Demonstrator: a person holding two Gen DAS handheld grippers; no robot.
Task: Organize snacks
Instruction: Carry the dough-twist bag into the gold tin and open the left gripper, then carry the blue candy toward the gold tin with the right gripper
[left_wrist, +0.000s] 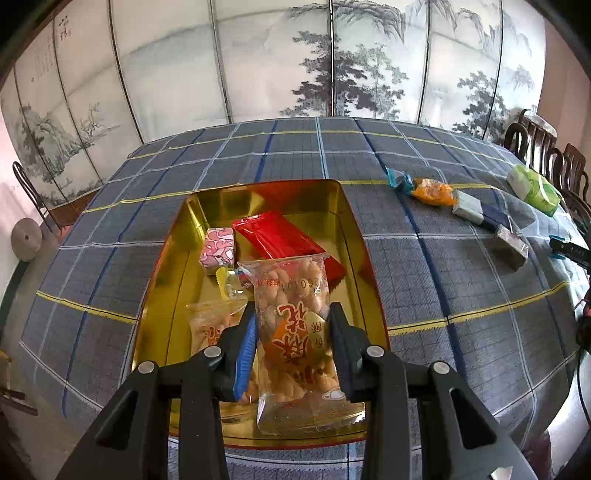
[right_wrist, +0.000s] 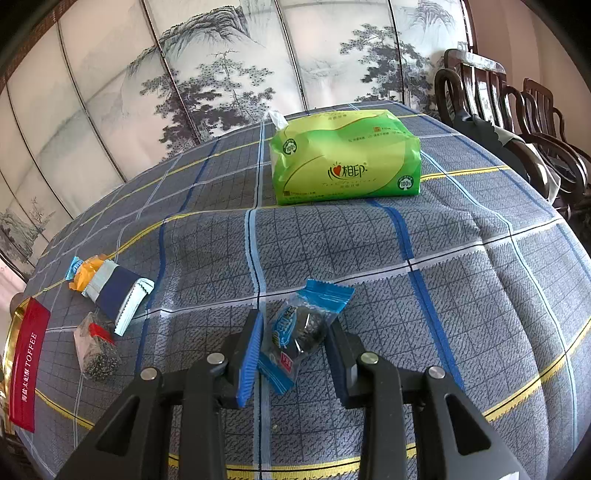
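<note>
1. Left gripper (left_wrist: 293, 325): clamped on a clear packet of fried dough twists (left_wrist: 295, 332), held over the near end of the gold tin (left_wrist: 347, 221).
2. In the tin under and beside it: a second clear dough-twist packet (left_wrist: 210, 332) at the left, a pink-and-white wrapped sweet (left_wrist: 218, 247), a red foil packet (left_wrist: 280, 240), a small clear-and-yellow wrapper (left_wrist: 229, 284).
3. Right of the tin on the plaid tablecloth (left_wrist: 443, 277): a row of small snacks, namely a blue-wrapped sweet (left_wrist: 399, 182), an orange packet (left_wrist: 432, 192), a pale-and-navy bar (left_wrist: 476, 210), a dark seed bar (left_wrist: 511, 245).
4. Right gripper (right_wrist: 293, 343): clenched on a blue-edged packet with dark contents (right_wrist: 299, 328), low over the cloth; contact with the cloth unclear.
5. Beyond it: a green tissue pack (right_wrist: 343, 158), well apart; wooden chairs (right_wrist: 517, 110) at the table's far right.
6. Far left in the right wrist view: the tin's red wall lettered TOFFEE.
</note>
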